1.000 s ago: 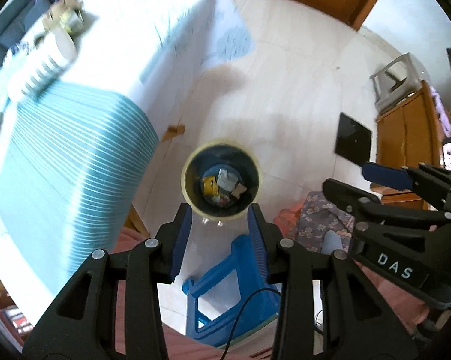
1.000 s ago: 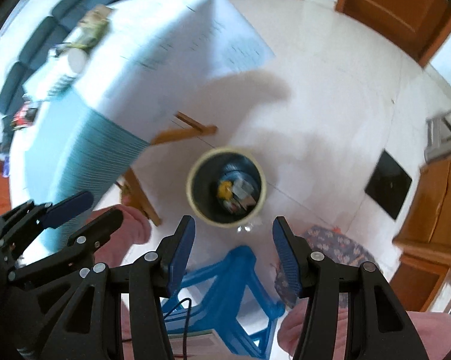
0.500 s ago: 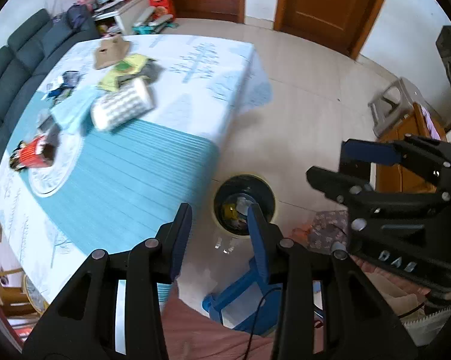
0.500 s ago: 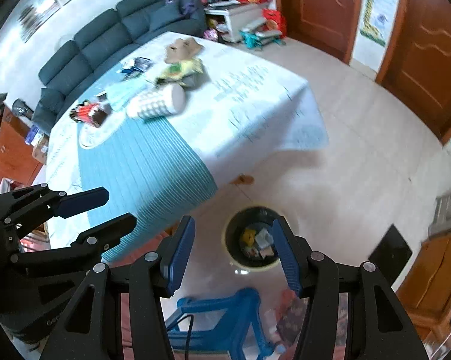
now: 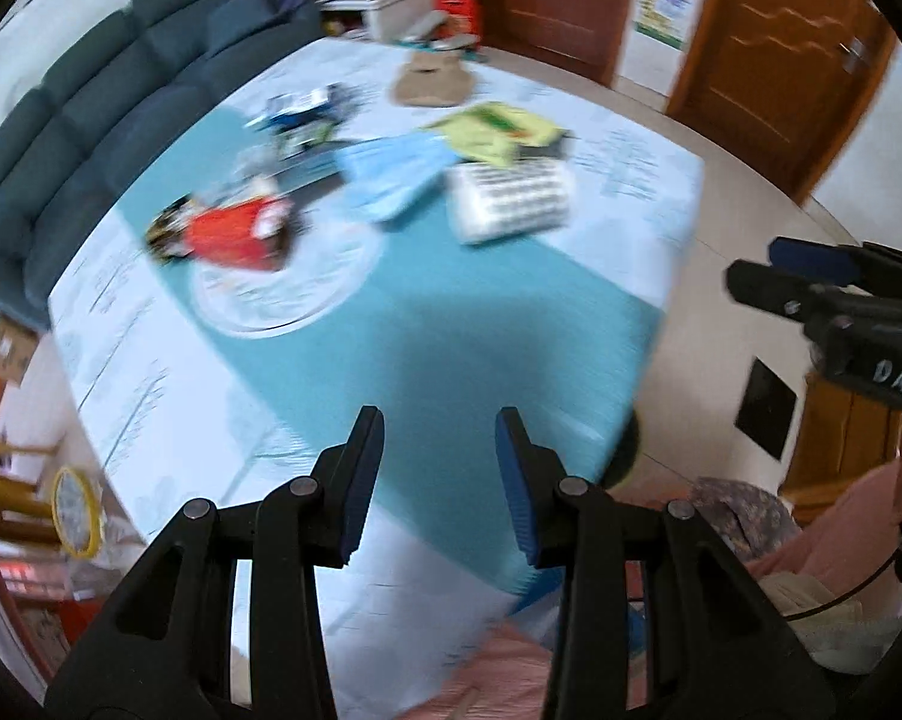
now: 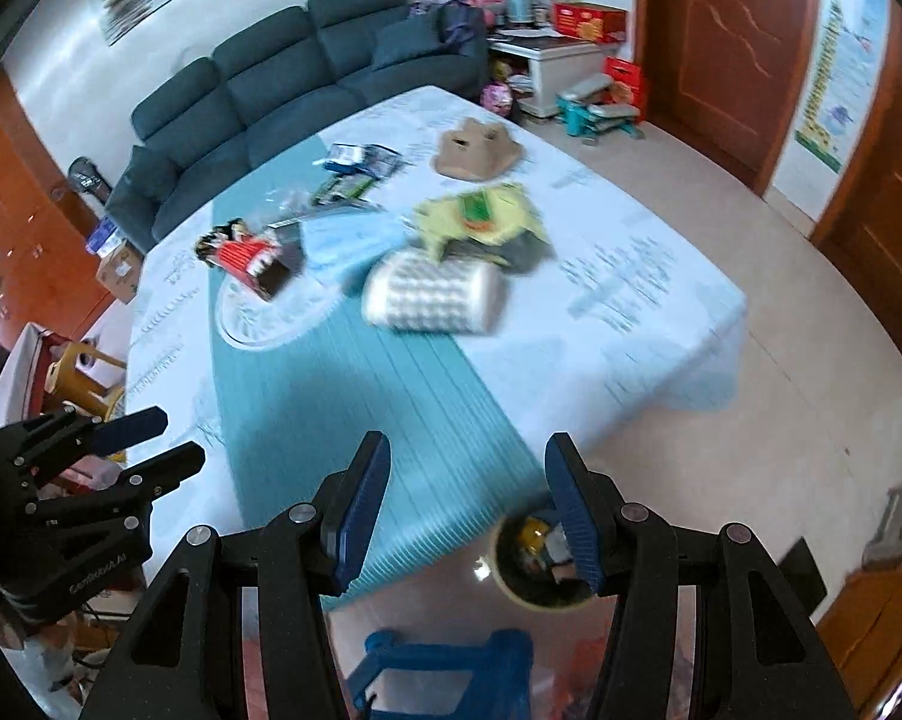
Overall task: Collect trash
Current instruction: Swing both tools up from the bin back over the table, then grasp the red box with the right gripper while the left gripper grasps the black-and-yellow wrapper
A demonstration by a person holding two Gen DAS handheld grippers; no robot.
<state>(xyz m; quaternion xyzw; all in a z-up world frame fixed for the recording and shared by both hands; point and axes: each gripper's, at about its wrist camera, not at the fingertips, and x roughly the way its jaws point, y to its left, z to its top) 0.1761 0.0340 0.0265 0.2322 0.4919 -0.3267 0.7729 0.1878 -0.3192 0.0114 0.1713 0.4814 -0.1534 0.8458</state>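
— Trash lies scattered over the far half of the table (image 6: 661, 324): a white dotted roll (image 6: 432, 294), a yellow-green wrapper (image 6: 481, 216) just behind it, a red box (image 6: 246, 258) to the left, a pale blue sheet (image 6: 348, 240) between them, and a brown cardboard piece (image 6: 475, 150) near the far edge.

— And the bin?

— On the floor by the table's near corner; the trash can (image 6: 529, 558) shows scraps inside, partly hidden behind a finger.

— Grippers?

— Both hover above the near end of the teal cloth. The left gripper (image 5: 438, 474) is parted with nothing between its pads. The right gripper (image 6: 469, 498) stands wider, also empty.

— Beyond that?

— A dark sofa (image 6: 306, 72) behind the table.
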